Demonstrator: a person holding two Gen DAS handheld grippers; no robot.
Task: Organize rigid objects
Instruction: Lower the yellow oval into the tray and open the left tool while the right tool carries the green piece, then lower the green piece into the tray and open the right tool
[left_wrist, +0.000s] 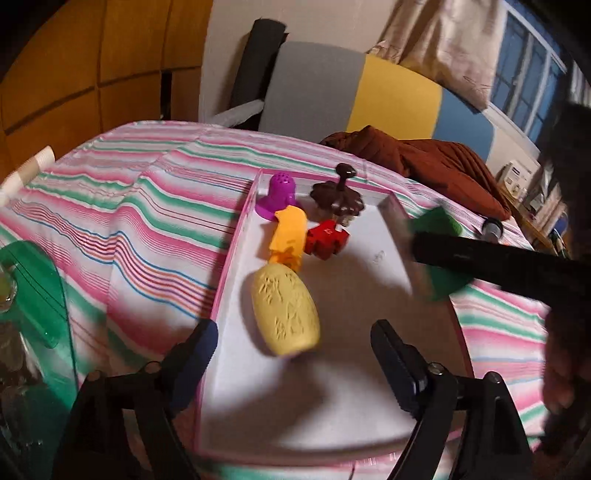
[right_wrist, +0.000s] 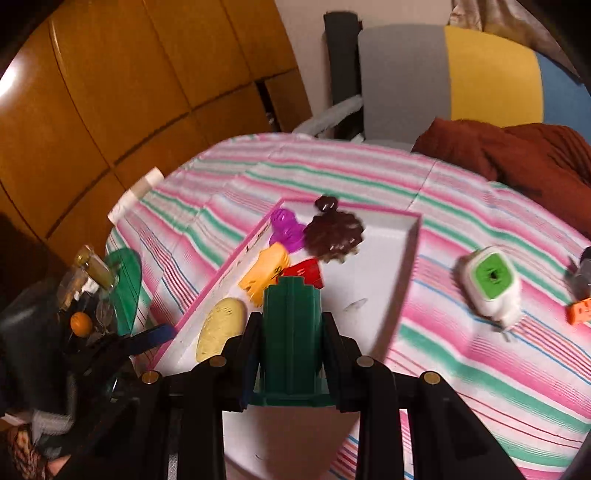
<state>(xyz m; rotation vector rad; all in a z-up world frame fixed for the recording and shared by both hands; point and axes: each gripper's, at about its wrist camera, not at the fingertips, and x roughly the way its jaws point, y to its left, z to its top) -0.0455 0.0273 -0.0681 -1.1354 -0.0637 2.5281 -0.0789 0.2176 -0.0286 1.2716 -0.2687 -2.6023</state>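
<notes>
A white tray with a pink rim (left_wrist: 229, 266) lies on the striped bedsheet. It holds a purple cap-shaped piece (left_wrist: 279, 195), a brown flower-shaped piece (left_wrist: 338, 195), an orange piece (left_wrist: 290, 236), a red piece (left_wrist: 327, 240) and a pale yellow embossed oval (left_wrist: 284, 310). My left gripper (left_wrist: 295, 326) stands open over the tray's near end. The oval lies just ahead of its blue pads, which do not touch it. My right gripper (right_wrist: 291, 319) is shut on a dark green ridged piece (right_wrist: 291, 339) above the tray's near part. In the left wrist view the green piece (left_wrist: 441, 221) hangs at the tray's right wall.
A white and green device (right_wrist: 491, 284) and a small orange piece (right_wrist: 580, 312) lie on the sheet right of the tray. A brown cloth (right_wrist: 517, 158) is bunched at the back right. A green translucent container (left_wrist: 37, 288) and clutter stand to the left.
</notes>
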